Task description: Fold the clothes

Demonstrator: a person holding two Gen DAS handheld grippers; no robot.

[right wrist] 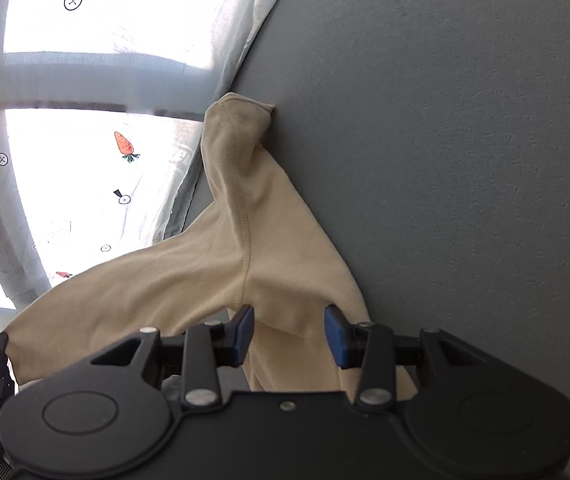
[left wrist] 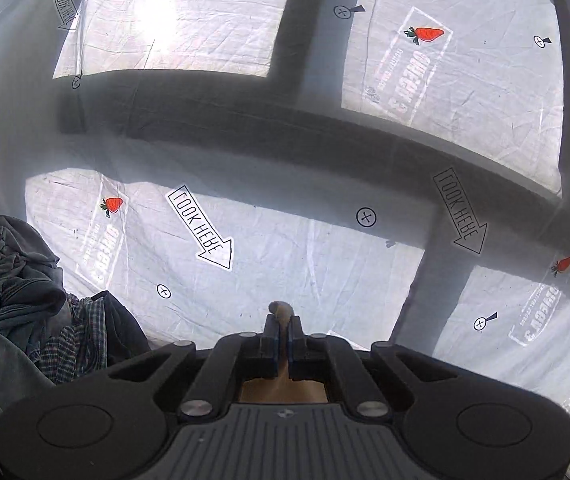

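Far left in the left wrist view: heap of dark crumpled clothes, grey-blue and plaid [left wrist: 25, 300], lying on a white printed bedsheet with strawberries and arrows [left wrist: 285, 248]. Left claw [left wrist: 283, 320] is clamped tight on a small tab of the beige stretchy knit garment [left wrist: 281, 310]; the rest of that garment hangs below, out of this camera's view.

Right wrist view: the beige garment [right wrist: 245, 248] fills the centre and drapes down against a grey textured wall or panel [right wrist: 445, 160], the sheet's edge to its left. A sleeve-like or leg-like tube runs up and away from the claw, and a stitched seam follows that long axis. A second lobe spreads left towards a black device at the frame edge, probably the left claw. Cloth is smooth with few wrinkles, and not laid flat.

Right claw [right wrist: 289, 326] has blue-padded fingers [right wrist: 245, 330] spread wide, straddling the fabric just ahead and gripping nothing. The right one is nearer the seam junction; closing there looks like the likely grab.
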